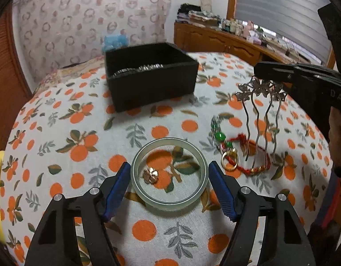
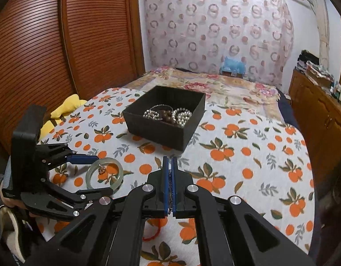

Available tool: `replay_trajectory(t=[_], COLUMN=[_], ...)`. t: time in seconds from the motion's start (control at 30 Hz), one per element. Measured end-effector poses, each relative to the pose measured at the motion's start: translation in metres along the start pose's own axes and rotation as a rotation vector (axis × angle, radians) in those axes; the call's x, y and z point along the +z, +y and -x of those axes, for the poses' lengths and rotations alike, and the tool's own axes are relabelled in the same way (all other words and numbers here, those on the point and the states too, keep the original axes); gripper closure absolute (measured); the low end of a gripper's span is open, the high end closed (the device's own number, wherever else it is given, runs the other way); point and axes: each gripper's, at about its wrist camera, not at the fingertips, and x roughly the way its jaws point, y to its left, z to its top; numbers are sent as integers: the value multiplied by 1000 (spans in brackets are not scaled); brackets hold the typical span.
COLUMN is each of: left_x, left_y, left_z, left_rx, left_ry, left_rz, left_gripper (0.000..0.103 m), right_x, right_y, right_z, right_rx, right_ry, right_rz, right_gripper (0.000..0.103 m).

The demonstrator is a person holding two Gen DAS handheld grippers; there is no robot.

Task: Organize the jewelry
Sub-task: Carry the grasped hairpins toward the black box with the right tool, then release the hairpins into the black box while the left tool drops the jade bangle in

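On the orange-printed bedspread (image 1: 66, 137), a pale green jade bangle (image 1: 169, 174) lies flat with a small rose-gold flower earring (image 1: 150, 175) inside its ring. The left gripper (image 1: 169, 188) straddles the bangle, its blue-padded jaws spread on either side and not pressing on it, which looks like a line-up for a grasp across the widest part. To the right, the right gripper (image 1: 258, 71) has its jaws clenched on the flowered top of a silver metal hair comb (image 1: 260, 115), so the 4 wavy prongs hang down clear of the pile below; gripping the ornate head probably keeps the prongs from snagging. Under the comb sit a green-stone silver bracelet (image 1: 219, 133), a red braided cord bracelet (image 1: 257, 166) and a gold ring (image 1: 229, 161), touching one another in a loose heap.

Farther back stands a square black box (image 2: 161, 130), open-topped. It holds strands of white pearl beads (image 2: 181, 116) and dark brown wooden beads (image 2: 167, 115), tangled together. My guess is the comb goes there next.
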Motion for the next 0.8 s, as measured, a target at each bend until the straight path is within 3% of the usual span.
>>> replay_trajectory(t=[0.47, 0.8], left_x=[44, 70], left_y=[22, 36], left_z=[32, 37], left_rx=[32, 56], left_ry=[-139, -176], left_rz=[23, 25], left_gripper=[34, 34], right_x=[75, 130], right_y=[9, -1], right_z=[0, -50], right_rx=[-37, -74], right_ry=[-79, -90], right_rz=[109, 93], right_gripper=[100, 100])
